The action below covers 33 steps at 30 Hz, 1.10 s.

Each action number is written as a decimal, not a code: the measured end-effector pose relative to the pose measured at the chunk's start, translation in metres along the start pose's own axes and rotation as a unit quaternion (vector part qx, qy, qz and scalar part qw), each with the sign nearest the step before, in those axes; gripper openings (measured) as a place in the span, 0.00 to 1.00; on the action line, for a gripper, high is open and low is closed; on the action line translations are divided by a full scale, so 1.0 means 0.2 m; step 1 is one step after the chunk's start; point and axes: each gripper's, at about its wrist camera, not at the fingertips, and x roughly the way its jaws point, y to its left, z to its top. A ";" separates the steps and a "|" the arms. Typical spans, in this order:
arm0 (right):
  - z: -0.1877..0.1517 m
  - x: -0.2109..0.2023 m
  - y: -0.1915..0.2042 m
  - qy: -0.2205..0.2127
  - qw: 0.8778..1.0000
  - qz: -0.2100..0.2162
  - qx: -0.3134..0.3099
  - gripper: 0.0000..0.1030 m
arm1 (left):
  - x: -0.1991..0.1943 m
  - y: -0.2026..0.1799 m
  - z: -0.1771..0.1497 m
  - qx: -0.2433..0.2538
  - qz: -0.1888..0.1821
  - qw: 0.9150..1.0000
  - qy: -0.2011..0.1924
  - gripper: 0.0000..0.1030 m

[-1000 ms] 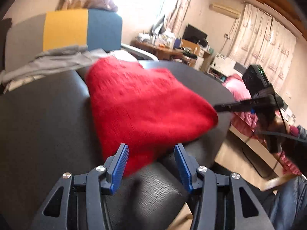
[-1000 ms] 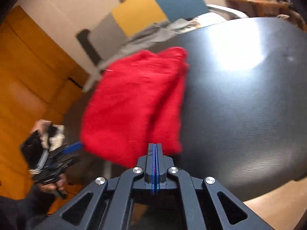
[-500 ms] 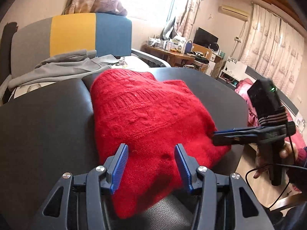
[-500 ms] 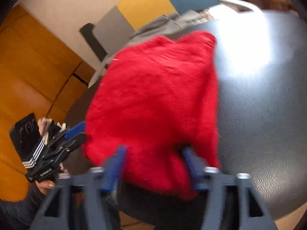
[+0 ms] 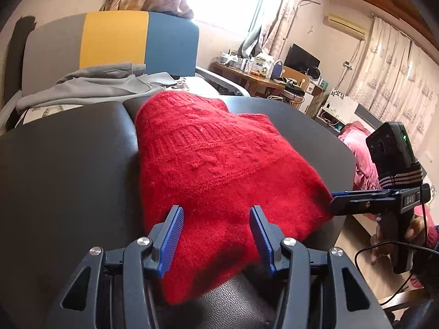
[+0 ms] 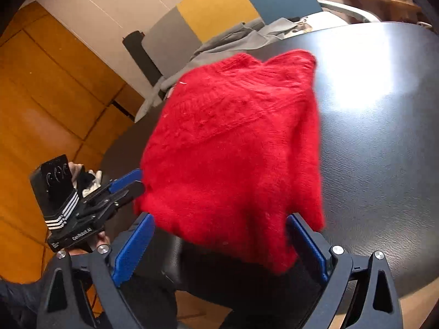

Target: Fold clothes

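Observation:
A red knitted sweater (image 5: 219, 159) lies folded on the black table (image 5: 68, 164). My left gripper (image 5: 216, 219) stands open over the sweater's near edge, its blue pads (image 5: 172, 230) on either side of a stretch of knit without pinching it. The right wrist view shows that gripper (image 6: 134, 182) at the sweater's left corner. My right gripper (image 6: 219, 219) is open wide, and the sweater (image 6: 236, 142) has its near hem between the pads (image 6: 134, 244) without touching them. From the left wrist view the right gripper (image 5: 336, 201) sits at the sweater's right corner.
A grey garment (image 5: 96, 87) lies across a chair with a grey, yellow and blue back (image 5: 115, 41) behind the table. A cluttered desk (image 5: 255, 74) and pink bedding (image 5: 359, 150) are to the right. Orange wooden panels (image 6: 41, 96) are on the left.
My right gripper has gone from shut to wide open. Both grippers have drawn closer to the sweater's near edge, and the sweater has settled on the table.

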 end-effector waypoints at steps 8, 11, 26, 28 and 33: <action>0.00 0.03 -0.08 0.013 0.999 -0.049 0.012 0.40 | 0.01 -0.03 -0.01 0.014 0.016 1.000 0.003 0.50; 0.00 0.00 -0.12 0.010 0.998 -0.059 0.024 0.11 | 0.01 -0.05 -0.01 0.018 0.019 1.000 0.005 0.50; 0.02 -0.06 -0.27 -0.007 0.990 -0.137 0.037 0.07 | 0.12 -0.07 -0.04 0.044 0.027 0.998 0.044 0.50; 0.02 -0.08 -0.29 -0.010 0.991 -0.130 0.040 0.07 | 0.12 -0.04 -0.06 0.027 0.024 0.999 0.041 0.50; 0.07 -0.14 -0.35 0.005 0.994 -0.100 0.050 0.12 | 0.03 0.00 -0.03 -0.015 0.020 1.000 -0.001 0.51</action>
